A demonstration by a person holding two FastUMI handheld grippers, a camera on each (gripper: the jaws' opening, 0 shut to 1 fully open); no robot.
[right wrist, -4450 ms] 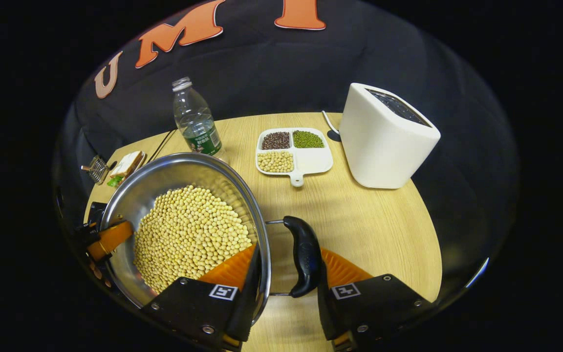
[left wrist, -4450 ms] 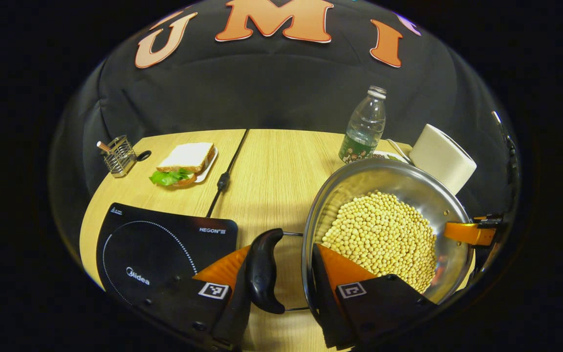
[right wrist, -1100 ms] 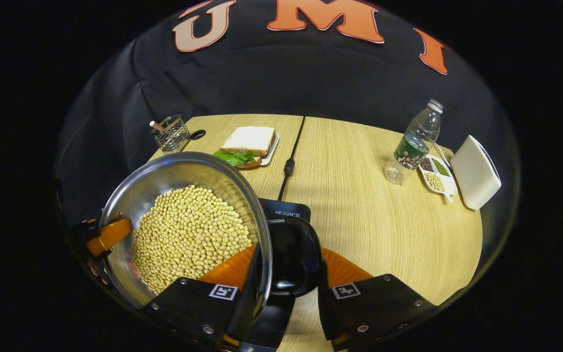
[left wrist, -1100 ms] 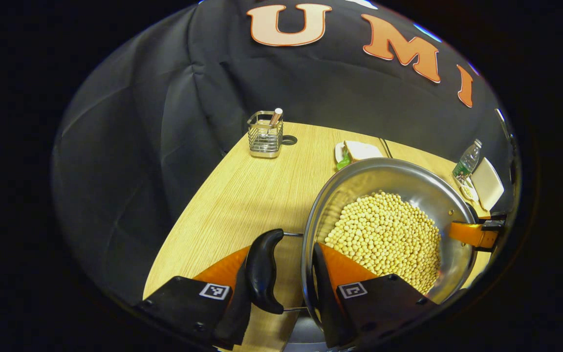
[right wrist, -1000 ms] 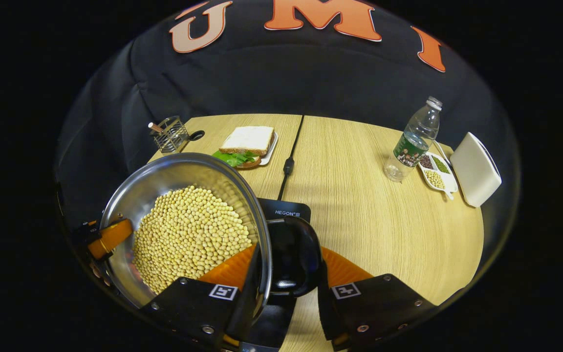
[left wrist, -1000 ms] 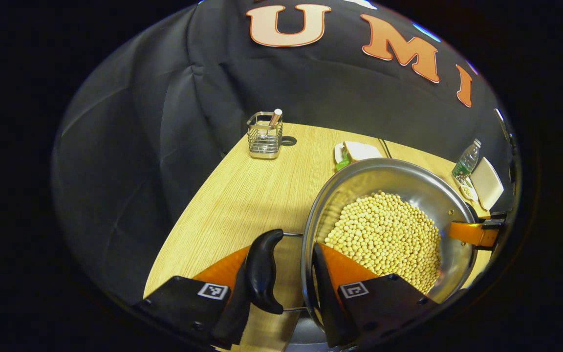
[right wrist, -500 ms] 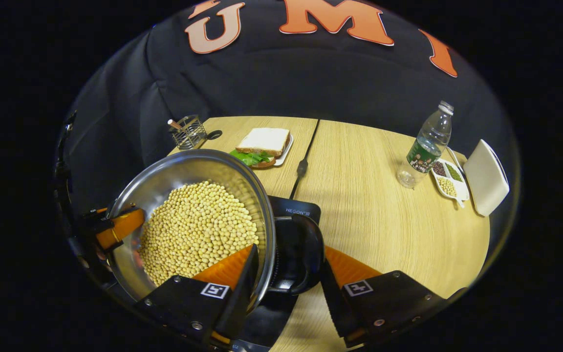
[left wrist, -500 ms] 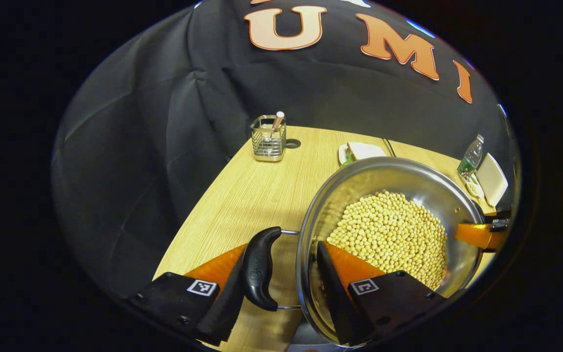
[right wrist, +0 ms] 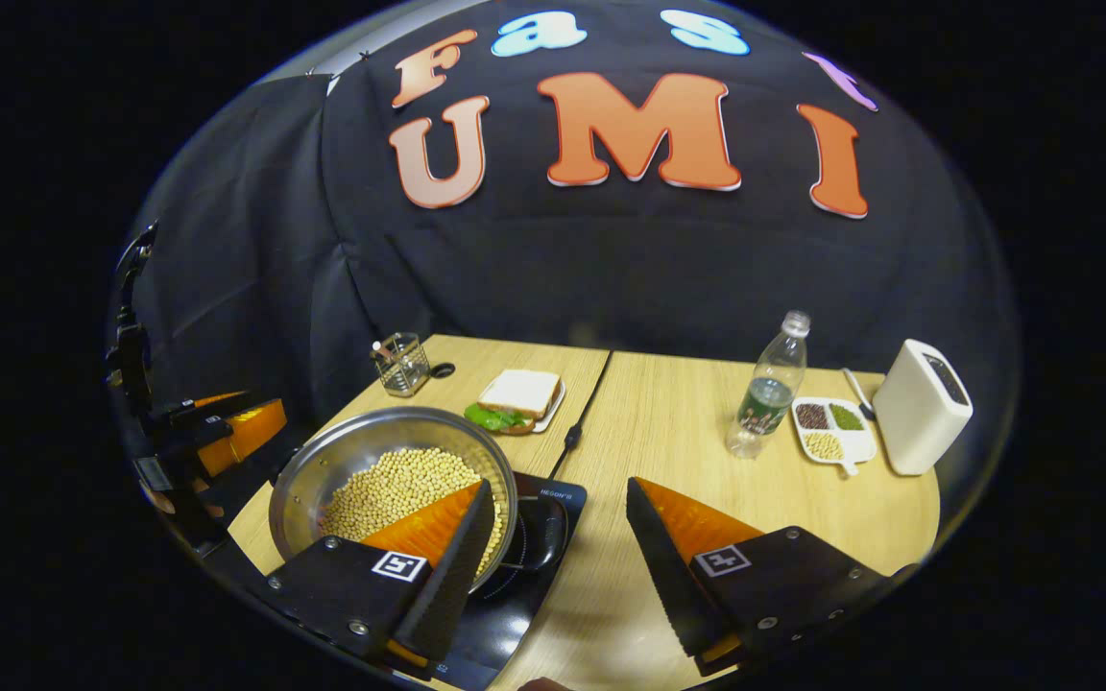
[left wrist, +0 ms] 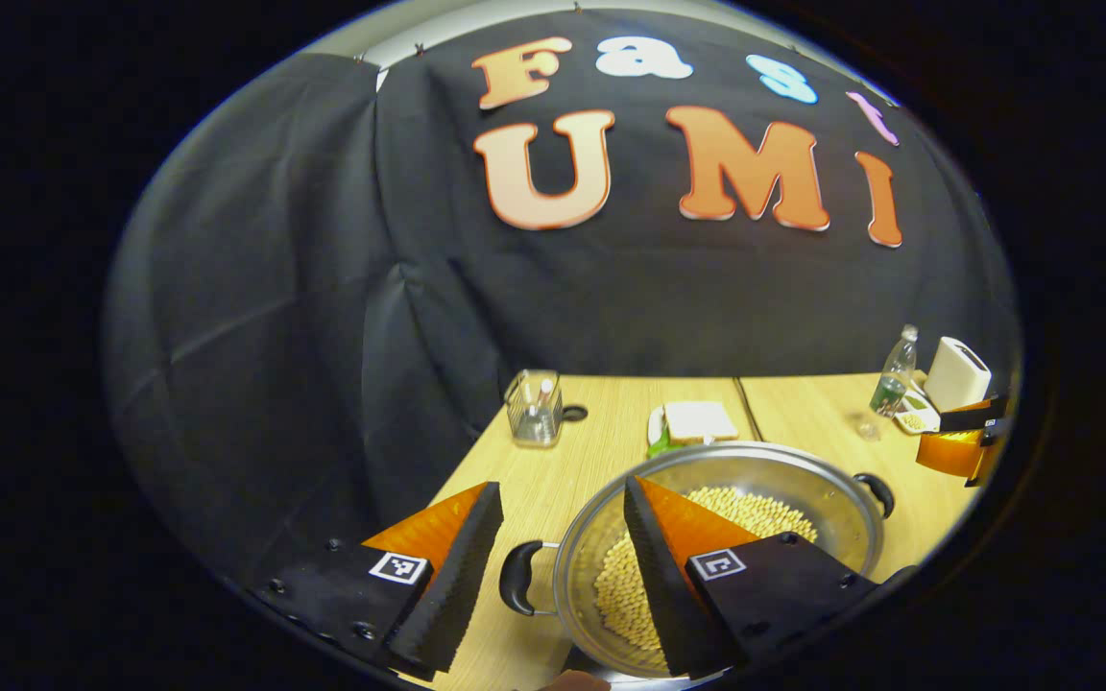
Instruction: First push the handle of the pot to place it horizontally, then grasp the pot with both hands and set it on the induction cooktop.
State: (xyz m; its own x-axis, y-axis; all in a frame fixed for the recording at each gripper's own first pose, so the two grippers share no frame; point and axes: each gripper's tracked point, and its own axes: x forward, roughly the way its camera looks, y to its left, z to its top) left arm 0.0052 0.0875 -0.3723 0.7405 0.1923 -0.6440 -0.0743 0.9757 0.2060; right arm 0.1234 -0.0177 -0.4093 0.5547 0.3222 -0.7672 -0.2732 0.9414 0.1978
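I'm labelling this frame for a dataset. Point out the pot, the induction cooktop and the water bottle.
pot (right wrist: 342,461): right gripper view, on the bare inner wall above the beans.
induction cooktop (right wrist: 563,499): right gripper view, on its far right corner.
water bottle (right wrist: 772,382): right gripper view, on the clear body above the label.

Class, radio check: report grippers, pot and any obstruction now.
Left gripper open, right gripper open, both above the pot. Pot of beans sits on cooktop. Nothing in the way.

Dim booth, warm overhead light, sharp focus, strong fisheye edge bending.
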